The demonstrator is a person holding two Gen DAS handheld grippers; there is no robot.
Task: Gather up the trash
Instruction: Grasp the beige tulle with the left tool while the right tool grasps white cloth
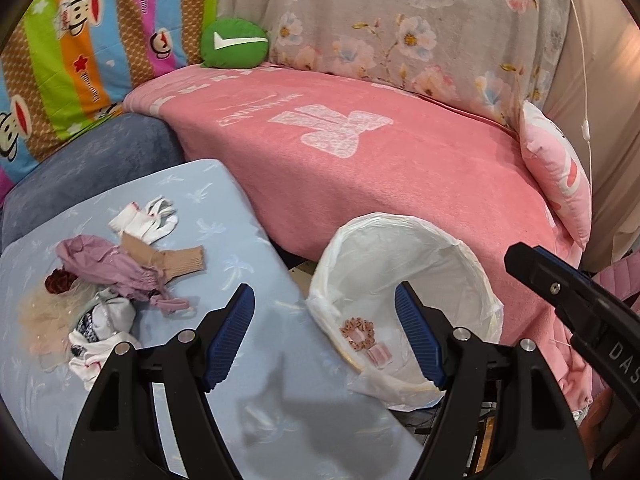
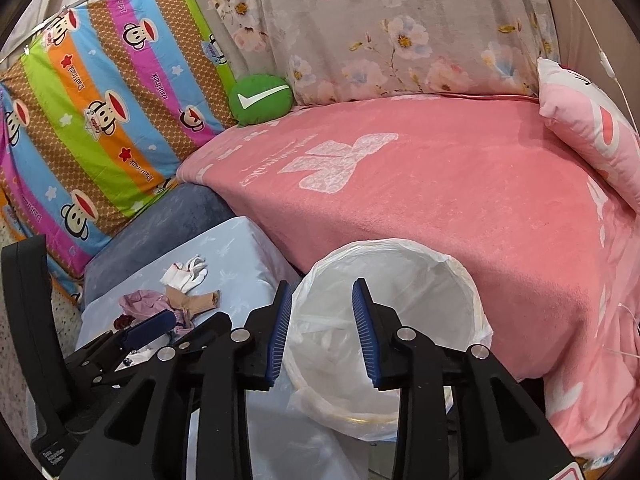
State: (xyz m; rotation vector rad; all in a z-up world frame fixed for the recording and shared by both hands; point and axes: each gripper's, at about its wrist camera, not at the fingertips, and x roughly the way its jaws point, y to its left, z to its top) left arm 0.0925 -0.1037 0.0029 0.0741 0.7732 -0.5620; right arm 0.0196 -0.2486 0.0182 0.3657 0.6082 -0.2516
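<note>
Your left gripper hangs with jaws spread wide, nothing between them, over the edge of the light blue cushion and the bin rim. Your right gripper is also spread and empty, aimed into the bag-lined trash bin. In the bin: 1 pink scrunchie and 1 small pink piece. On the cushion, left of the bin, lies the trash pile: purple cloth, tan sock, white socks. Beyond are a pink blanket, a green round pillow and a striped monkey sheet.
</note>
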